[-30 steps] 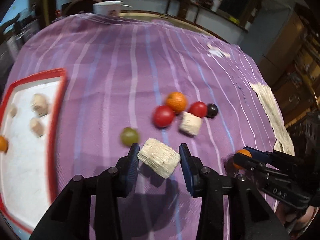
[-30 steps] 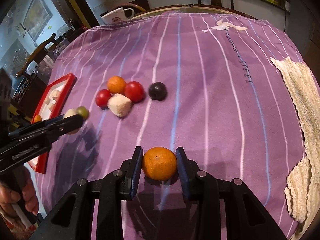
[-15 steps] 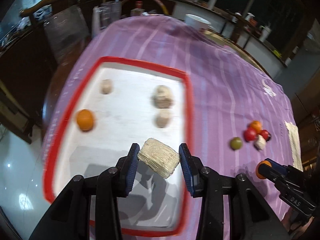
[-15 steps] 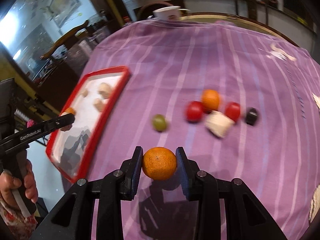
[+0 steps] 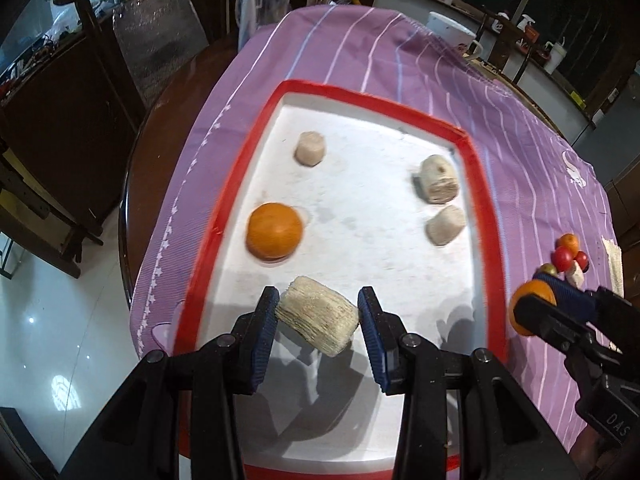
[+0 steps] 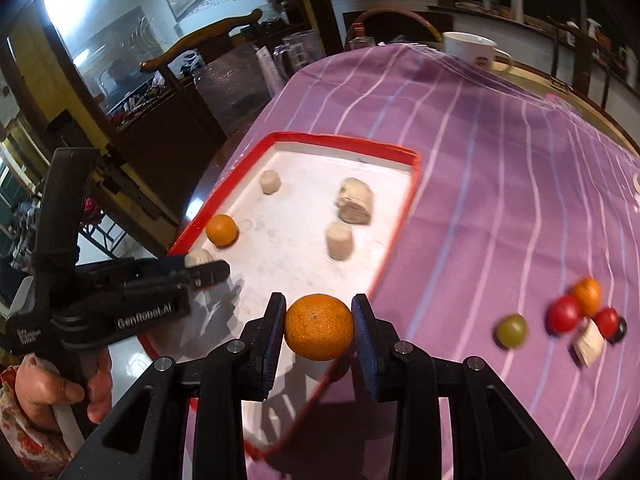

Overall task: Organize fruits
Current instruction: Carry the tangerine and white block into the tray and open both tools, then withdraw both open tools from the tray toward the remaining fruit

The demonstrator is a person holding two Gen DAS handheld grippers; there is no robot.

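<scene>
While the left gripper (image 5: 318, 314) hangs over the near end of the red-rimmed tray (image 5: 486, 216), its blue pads are clamped on a pale, ridged cylindrical piece (image 5: 318, 320), which sits tilted between them and clear of the white tray floor. On that floor lie four things, all apart from one another: an orange (image 5: 274, 231) near the left rim, a small pale cylinder (image 5: 310, 148) toward the far end, a larger ridged pale piece (image 5: 438, 179) by the right rim, and another small pale piece (image 5: 445, 225) just nearer than it.

From the right wrist view, the right gripper (image 6: 319, 328) is closed on a second orange (image 6: 319, 327) — the fruit fills the gap between the pads and is held above the tray's near right edge, where the rim meets the purple striped cloth (image 6: 480, 160). The left gripper's black body shows at the left of this view, gripped by a hand (image 6: 60, 390) with a floral sleeve below it.

Out on the cloth, well apart from the tray, a green fruit (image 6: 511, 330) lies alone, and just beyond it is a tight cluster — two red fruits (image 6: 564, 313), a small orange one (image 6: 587, 290), a dark one (image 6: 620, 330) and a pale block (image 6: 587, 342), too blurred to say which touch. A white mug (image 6: 470, 50) stands at the table's far edge.
</scene>
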